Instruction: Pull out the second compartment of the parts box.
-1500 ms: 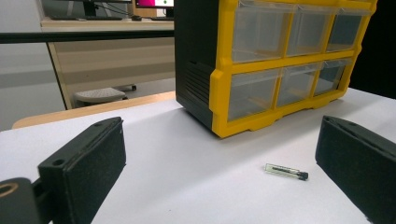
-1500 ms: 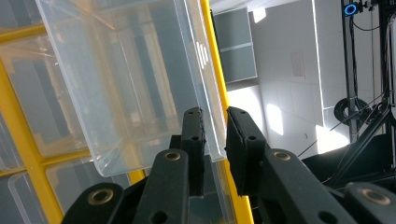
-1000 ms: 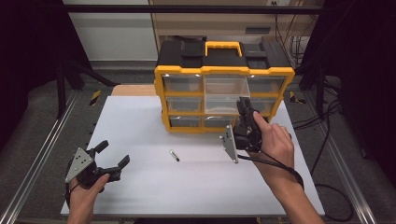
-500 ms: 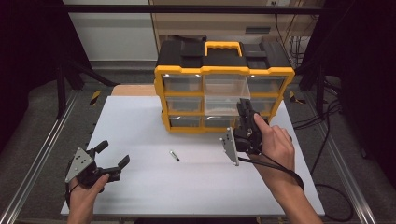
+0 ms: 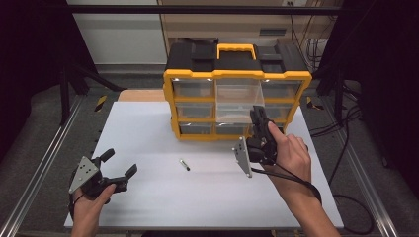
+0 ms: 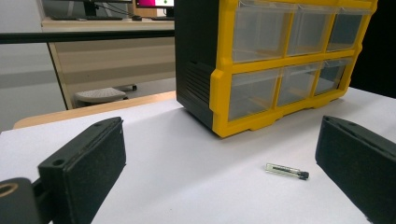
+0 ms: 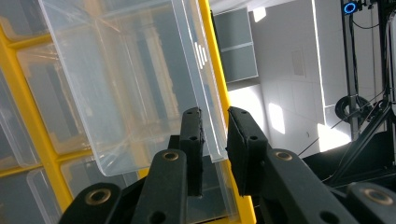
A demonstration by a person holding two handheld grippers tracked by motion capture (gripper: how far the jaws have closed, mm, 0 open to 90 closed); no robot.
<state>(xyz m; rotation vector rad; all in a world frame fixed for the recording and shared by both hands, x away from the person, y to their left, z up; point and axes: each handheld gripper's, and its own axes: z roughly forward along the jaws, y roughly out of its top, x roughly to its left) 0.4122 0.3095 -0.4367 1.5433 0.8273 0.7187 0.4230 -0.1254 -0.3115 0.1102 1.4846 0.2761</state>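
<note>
Drawer [image 7: 140, 84] of clear plastic, part-way out of the yellow organizer [image 5: 237, 106] at the surface's far edge as before, stays pinched in the right gripper [image 7: 215, 135] jaws; left gripper [image 5: 116, 170] rests wide open, empty.

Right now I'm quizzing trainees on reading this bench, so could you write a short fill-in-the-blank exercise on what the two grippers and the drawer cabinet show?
1. The right gripper is shut on the front wall of a clear ____ that stands partly pulled out of the yellow drawer cabinet.
2. The left gripper has its jaws ____, with nothing between them.
3. The small clear vial with a black cap lies on the ____ table.

Missing words: drawer; open; white
</note>
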